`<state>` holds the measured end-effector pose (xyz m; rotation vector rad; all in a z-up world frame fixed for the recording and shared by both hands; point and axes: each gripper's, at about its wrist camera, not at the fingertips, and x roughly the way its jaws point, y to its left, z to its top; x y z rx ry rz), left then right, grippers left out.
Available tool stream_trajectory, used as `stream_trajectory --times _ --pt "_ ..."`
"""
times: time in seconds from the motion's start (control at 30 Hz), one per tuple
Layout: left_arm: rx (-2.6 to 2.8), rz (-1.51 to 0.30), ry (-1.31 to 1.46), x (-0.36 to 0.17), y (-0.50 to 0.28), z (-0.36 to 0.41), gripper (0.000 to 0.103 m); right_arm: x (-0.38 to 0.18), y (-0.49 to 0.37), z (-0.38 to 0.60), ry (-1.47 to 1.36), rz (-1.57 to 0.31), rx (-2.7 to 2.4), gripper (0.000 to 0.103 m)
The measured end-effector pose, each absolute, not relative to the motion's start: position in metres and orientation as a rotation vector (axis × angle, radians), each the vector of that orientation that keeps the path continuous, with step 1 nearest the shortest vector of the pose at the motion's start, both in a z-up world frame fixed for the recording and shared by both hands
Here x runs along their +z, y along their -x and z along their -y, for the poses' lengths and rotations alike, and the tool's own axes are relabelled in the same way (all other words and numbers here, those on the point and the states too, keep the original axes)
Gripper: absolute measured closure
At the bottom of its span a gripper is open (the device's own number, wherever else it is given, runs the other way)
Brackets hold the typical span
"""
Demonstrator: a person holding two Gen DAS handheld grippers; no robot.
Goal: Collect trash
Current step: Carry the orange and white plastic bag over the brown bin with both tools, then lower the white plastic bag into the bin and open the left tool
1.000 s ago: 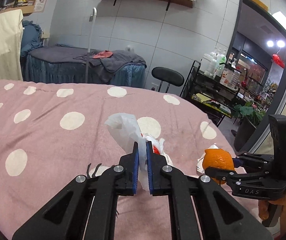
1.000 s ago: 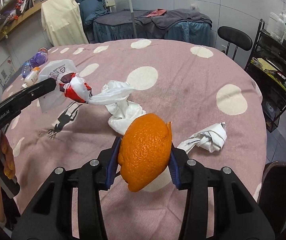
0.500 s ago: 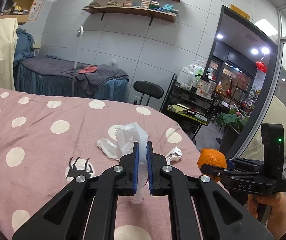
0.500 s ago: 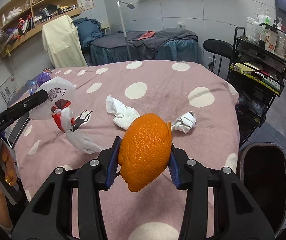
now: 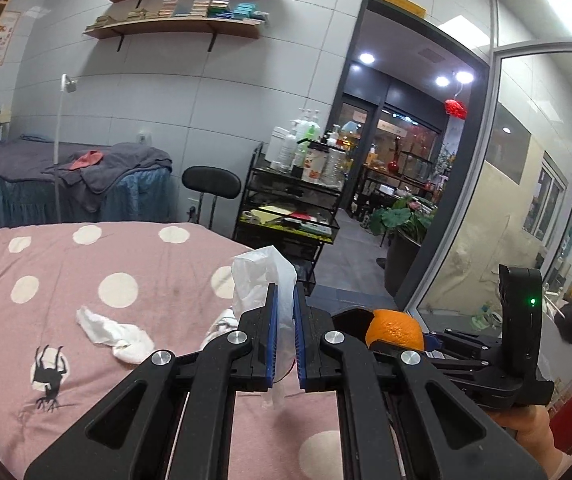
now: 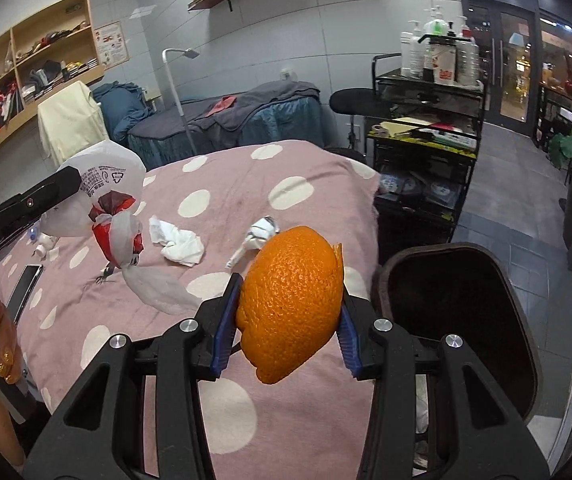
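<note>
My left gripper (image 5: pixel 282 312) is shut on a thin white plastic bag (image 5: pixel 264 276), lifted off the bed; the right wrist view shows the bag (image 6: pixel 102 192) hanging with a red wrapper (image 6: pixel 116 236) inside. My right gripper (image 6: pixel 286 320) is shut on an orange peel (image 6: pixel 291 300), which in the left wrist view (image 5: pixel 395 330) sits just right of the left gripper. A dark open trash bin (image 6: pixel 457 320) stands beside the bed, right of the peel. Two crumpled white tissues (image 6: pixel 178 242) (image 6: pixel 256 238) lie on the pink polka-dot bedspread (image 6: pixel 246 192).
A phone (image 6: pixel 26 284) and small bottles (image 6: pixel 44 246) lie at the bed's left side. A black wire trolley (image 6: pixel 425 128) with bottles and a black stool (image 5: pixel 210 184) stand past the bed's far end. A glass door (image 5: pixel 517 184) is on the right.
Both grippers have risen and swung right toward the bed's edge, carrying the bag and the peel. The bag has left the bedspread, and the trash bin has come into the right wrist view.
</note>
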<state>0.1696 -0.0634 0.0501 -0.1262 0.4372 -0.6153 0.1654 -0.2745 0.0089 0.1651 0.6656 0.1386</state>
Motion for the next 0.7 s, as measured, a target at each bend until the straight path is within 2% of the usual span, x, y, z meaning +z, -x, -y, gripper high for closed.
stream_trajectory --times 0.3,0.7 --pt "-0.789 -0.496 0.083 0.045 -0.186 0.157 0.095 -0.006 -0.135 0.355 -0.237 -0.671 -0.056 0.059" --pt "-0.89 -0.677 0.006 -0.007 -0.202 0.252 0.095 -0.046 -0.114 0.409 -0.299 -0.724 -0.193 0.059"
